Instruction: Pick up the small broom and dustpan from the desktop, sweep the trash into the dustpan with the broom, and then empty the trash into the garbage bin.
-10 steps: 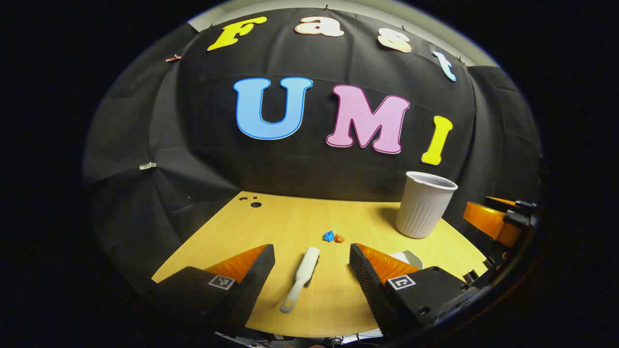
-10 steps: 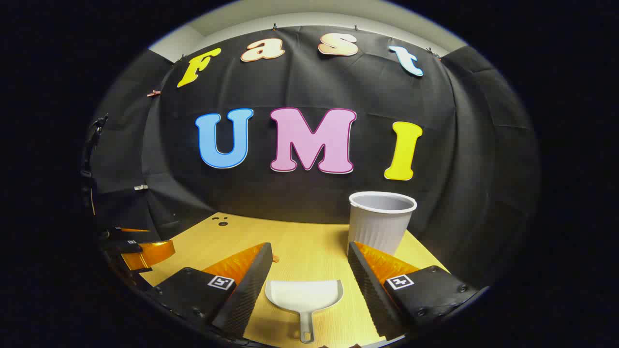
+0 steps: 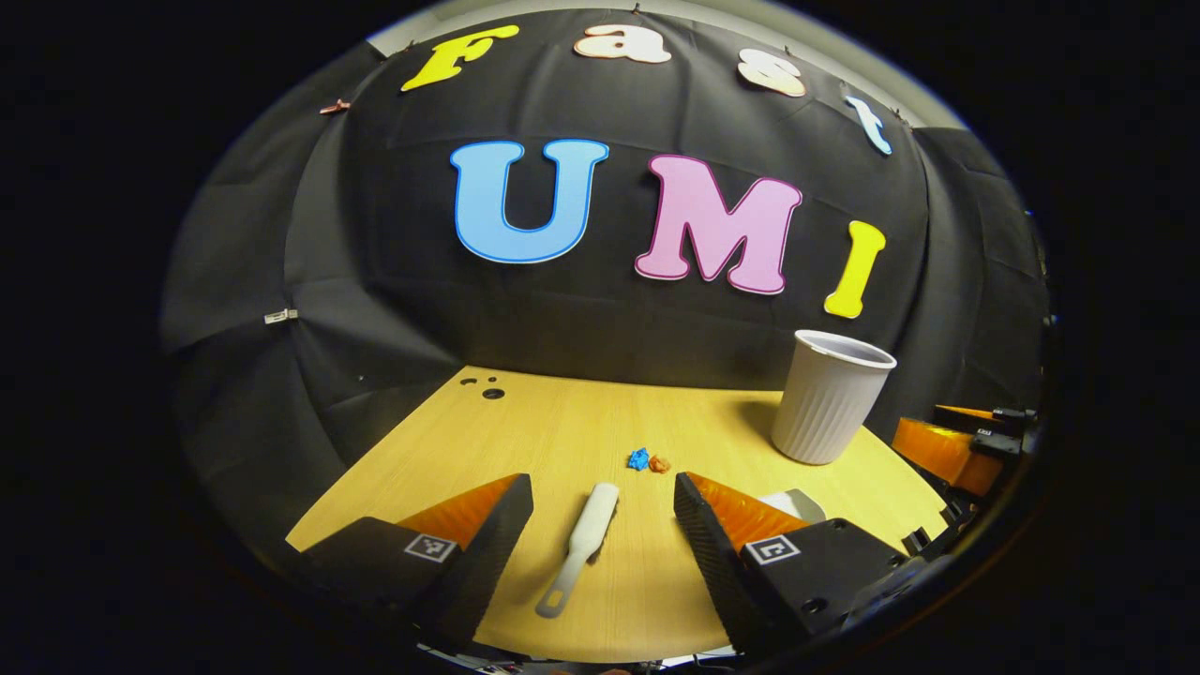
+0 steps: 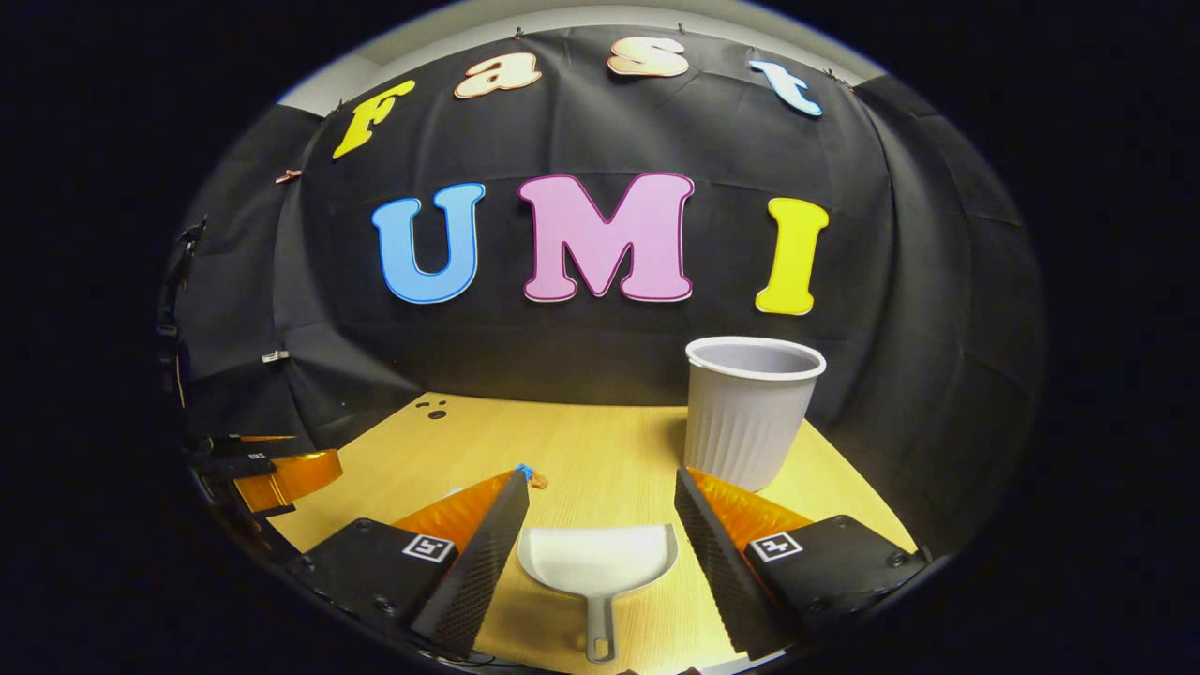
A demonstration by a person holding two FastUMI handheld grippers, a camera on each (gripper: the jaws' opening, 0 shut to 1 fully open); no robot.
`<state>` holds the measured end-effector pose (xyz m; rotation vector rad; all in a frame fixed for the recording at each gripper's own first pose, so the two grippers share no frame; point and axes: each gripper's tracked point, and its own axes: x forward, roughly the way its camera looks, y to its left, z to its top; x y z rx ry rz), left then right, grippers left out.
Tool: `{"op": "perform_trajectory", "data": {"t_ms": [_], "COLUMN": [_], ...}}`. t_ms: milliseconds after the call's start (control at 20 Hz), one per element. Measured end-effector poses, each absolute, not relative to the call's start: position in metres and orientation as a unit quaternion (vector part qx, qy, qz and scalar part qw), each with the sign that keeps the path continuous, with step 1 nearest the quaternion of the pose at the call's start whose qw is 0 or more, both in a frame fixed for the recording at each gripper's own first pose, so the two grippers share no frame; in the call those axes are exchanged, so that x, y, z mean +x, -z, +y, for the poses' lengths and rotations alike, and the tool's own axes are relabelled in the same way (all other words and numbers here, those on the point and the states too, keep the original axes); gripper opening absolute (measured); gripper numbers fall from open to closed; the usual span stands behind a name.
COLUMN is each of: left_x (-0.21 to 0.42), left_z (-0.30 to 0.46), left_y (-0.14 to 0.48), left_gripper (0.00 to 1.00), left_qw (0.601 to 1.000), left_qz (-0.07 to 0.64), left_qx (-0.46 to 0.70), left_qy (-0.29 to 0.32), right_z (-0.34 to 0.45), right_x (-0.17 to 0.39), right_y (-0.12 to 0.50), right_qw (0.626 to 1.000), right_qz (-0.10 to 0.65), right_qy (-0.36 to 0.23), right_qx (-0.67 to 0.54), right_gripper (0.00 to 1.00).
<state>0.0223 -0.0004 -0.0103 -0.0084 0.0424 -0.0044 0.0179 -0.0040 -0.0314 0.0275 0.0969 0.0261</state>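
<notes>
With both tongs [image 3: 602, 511] lower, dustpan [image 4: 600, 561] nearer, unheld.

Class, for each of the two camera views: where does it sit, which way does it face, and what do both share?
Left gripper view: rides the left gripper, facing the booth wall over the broom; the right gripper shows far right.
Right gripper view: rides the right gripper, facing the wall over the dustpan; the left gripper shows far left.
Shared: desktop, garbage bin, trash.

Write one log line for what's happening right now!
phase: approach | left gripper: open, over broom | right gripper: open, over dustpan | trash: on desk | bin: upright
</notes>
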Motion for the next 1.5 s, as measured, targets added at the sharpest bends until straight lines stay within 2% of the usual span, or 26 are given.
{"op": "perform_trajectory", "data": {"t_ms": [450, 750, 900, 1500], "left_x": [0.038, 0.062, 0.074, 0.122], "left_z": [0.01, 0.022, 0.033, 0.04], "left_y": [0.045, 0.083, 0.103, 0.17], "left_gripper": [0.96, 0.96, 0.95, 0.94], "left_qw": [0.997, 0.989, 0.984, 0.944], "left_qz": [0.076, 0.138, 0.172, 0.327], "left_qx": [-0.008, -0.054, -0.045, 0.041], "left_qy": [0.005, -0.004, -0.017, 0.016], "right_z": [-0.005, -0.001, 0.004, -0.007], "right_x": [0.025, 0.028, 0.031, 0.036], "right_y": [0.055, 0.075, 0.09, 0.129], "right_qw": [0.994, 0.99, 0.986, 0.976], "right_qz": [0.101, 0.135, 0.16, 0.21], "right_qy": [-0.006, -0.013, -0.023, -0.02], "right_qx": [0.029, 0.037, 0.038, 0.056], "right_gripper": [0.98, 0.98, 0.98, 0.99]}}
